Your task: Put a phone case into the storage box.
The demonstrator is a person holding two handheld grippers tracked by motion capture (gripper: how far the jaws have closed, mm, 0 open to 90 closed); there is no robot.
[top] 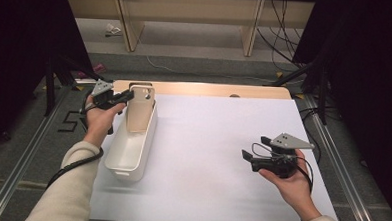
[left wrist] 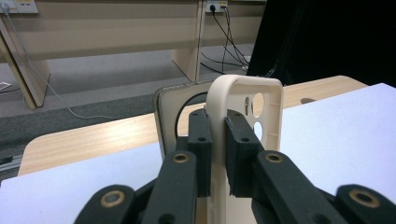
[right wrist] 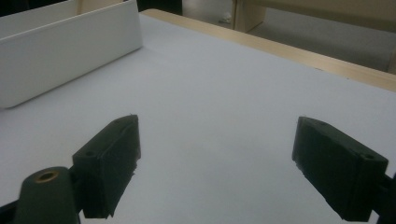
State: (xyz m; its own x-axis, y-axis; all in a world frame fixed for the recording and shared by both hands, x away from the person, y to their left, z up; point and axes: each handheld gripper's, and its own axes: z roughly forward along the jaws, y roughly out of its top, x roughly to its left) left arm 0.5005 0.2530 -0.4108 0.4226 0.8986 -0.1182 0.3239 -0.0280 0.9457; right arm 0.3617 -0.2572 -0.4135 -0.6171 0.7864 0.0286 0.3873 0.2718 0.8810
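Across the middle of the high view lies the table (top: 210, 89), a pale wooden top whose far edge shows as a strip, covered nearly edge to edge by a white sheet (top: 222, 156). Left of centre on that sheet stands a white rectangular bin (top: 127, 160), long axis running away from the person, its open top facing up. A second cream-framed panel (left wrist: 163, 121) stands just behind the case in the left gripper view; what it is cannot be told.

In the upper left of the high view the left gripper (top: 127, 95) is clamped on a cream phone case (top: 140, 110), which stands upright over the far end of the bin, its lower edge down inside the walls. The left gripper view confirms the hold: both black jaws press on the case's side rim (left wrist: 217, 140), one on each face, camera cut-outs visible beside them.

At lower right of the high view the right gripper (top: 255, 149) is held in the hand above the bare sheet, well apart from the bin. In the right gripper view its jaws stand wide apart, nothing between them (right wrist: 217, 172).
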